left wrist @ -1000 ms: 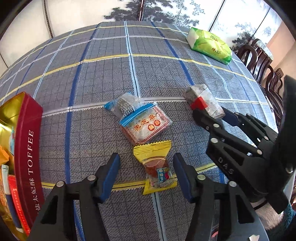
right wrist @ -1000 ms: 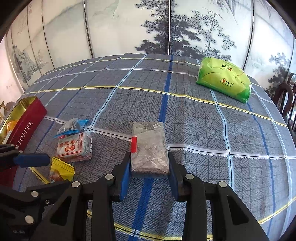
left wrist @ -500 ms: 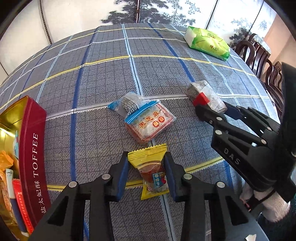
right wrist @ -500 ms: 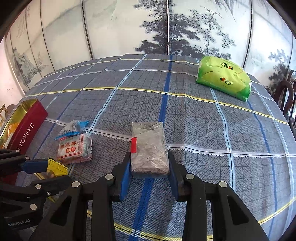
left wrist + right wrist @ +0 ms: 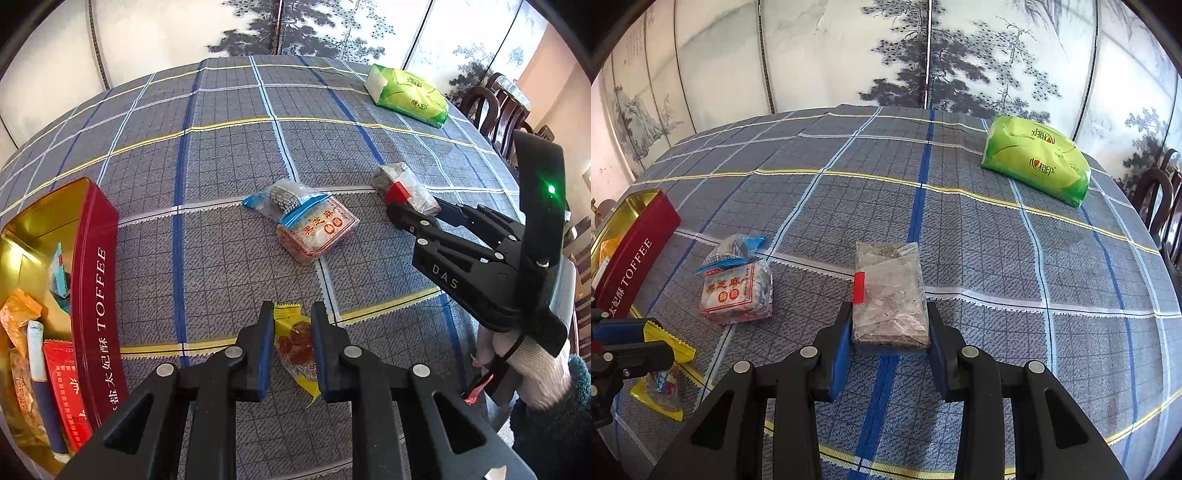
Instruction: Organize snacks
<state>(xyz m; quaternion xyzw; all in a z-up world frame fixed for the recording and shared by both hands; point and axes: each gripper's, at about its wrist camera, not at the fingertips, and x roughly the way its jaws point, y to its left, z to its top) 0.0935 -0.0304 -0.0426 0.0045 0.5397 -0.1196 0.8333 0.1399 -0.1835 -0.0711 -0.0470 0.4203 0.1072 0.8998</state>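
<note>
My left gripper is shut on a yellow candy packet near the table's front; it also shows in the right wrist view. My right gripper is shut on a clear packet of grey snack with a red tab, seen in the left wrist view too. A red-and-white sesame snack packet and a small blue-ended packet lie between them on the cloth. The open red TOFFEE tin stands at the left with several snacks inside.
A green tissue pack lies at the far right of the round table with the plaid cloth. Dark wooden chairs stand beyond the right edge. A painted screen stands behind the table.
My left gripper has closed from wide open onto the yellow candy packet and pulled back toward the table's front. The right gripper has kept its hold on the clear packet.
</note>
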